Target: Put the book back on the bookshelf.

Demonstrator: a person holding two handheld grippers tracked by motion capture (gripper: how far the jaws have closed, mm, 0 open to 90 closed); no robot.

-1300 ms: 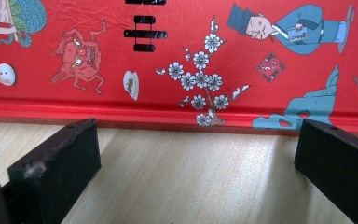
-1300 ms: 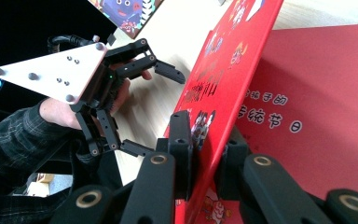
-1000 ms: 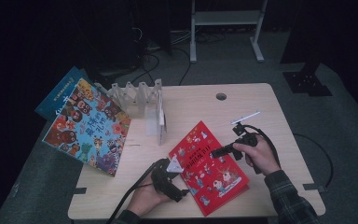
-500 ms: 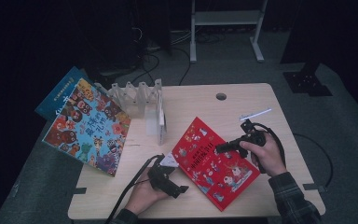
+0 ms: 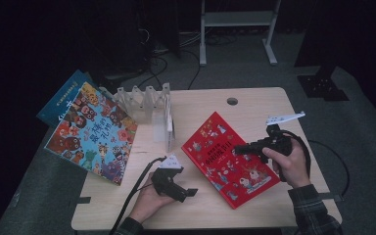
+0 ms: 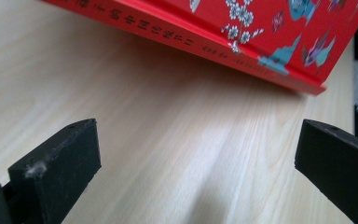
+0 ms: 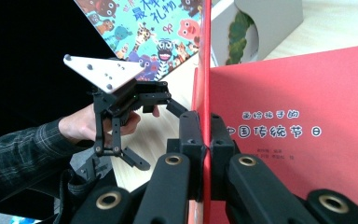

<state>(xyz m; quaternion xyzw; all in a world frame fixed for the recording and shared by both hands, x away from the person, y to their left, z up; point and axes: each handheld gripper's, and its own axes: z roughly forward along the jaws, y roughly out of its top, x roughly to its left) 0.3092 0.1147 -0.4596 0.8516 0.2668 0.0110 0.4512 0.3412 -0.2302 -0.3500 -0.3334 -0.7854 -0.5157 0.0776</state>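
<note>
Near worktop's right edge, high view: red book (image 5: 227, 156), right tool (image 5: 238, 149) pinching its cover edge, tilted up. Left tool (image 5: 188, 193) low beside it.

Left tool view: jaws spread, nothing between; spine (image 6: 191, 42) stiff.

Right tool view: cover (image 7: 206, 70) thin, rigid, glossy, likely slippery; better gripped near spine.

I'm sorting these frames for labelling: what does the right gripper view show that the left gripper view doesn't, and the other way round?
Right gripper view alone: its tool shut on the cover edge of the red book, the left tool farther off with the person's hand on it, and the colourful animal book. Left gripper view alone: its own jaws standing wide apart over bare table, gripping nothing, and the red book's raised lower edge. Both share the red book and the wooden table.
</note>
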